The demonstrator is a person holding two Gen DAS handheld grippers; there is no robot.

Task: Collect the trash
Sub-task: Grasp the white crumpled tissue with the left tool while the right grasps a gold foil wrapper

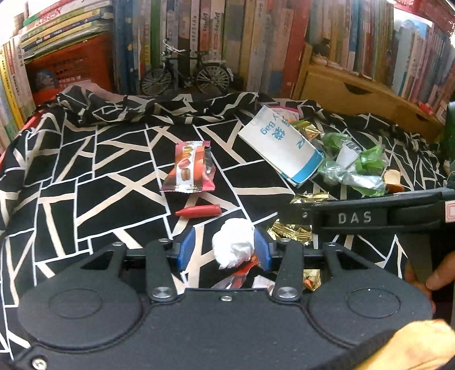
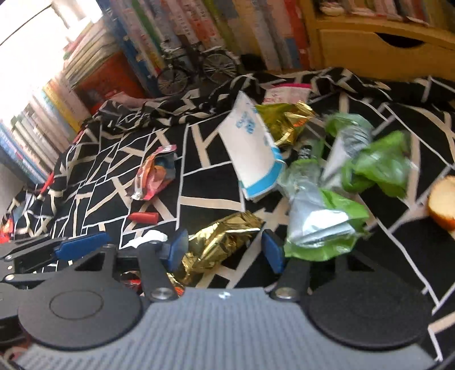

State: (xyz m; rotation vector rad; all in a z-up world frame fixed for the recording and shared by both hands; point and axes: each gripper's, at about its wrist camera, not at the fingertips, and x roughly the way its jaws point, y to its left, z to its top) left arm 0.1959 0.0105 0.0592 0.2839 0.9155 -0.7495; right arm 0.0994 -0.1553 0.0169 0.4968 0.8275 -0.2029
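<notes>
In the left wrist view the left gripper [image 1: 224,250] sits low at centre frame, its blue jaws spread with a crumpled white tissue [image 1: 233,246] between them; the tissue lies against the right jaw and clear of the left, so it is not pinched. The tissue is a roundish wad with no clear long axis. Just above it a small red tube [image 1: 198,211] lies with its long axis running left to right, tapered end to the right. Higher, near mid-frame, a red snack wrapper [image 1: 191,168] printed with biscuits runs top to bottom, slightly tilted. To the upper right a white paper bag [image 1: 280,145] with a blue band lies slanting from upper left down to lower right; its blue print reads "Bag" upside down beside other characters. Green and silver wrappers [image 1: 355,168] are piled at the bag's right. Everything rests on a black cloth [image 1: 99,176] with white lines.

At the right edge of that view the other tool's arm shows the raised letters "DAS".

In the right wrist view the right gripper [image 2: 224,249] has its jaws spread around a crumpled gold foil wrapper [image 2: 219,244], whose long axis slants from lower left to upper right; the foil touches the left jaw and stands apart from the right. A model bicycle [image 2: 196,71] stands in the upper middle before rows of books [image 2: 182,25].
</notes>
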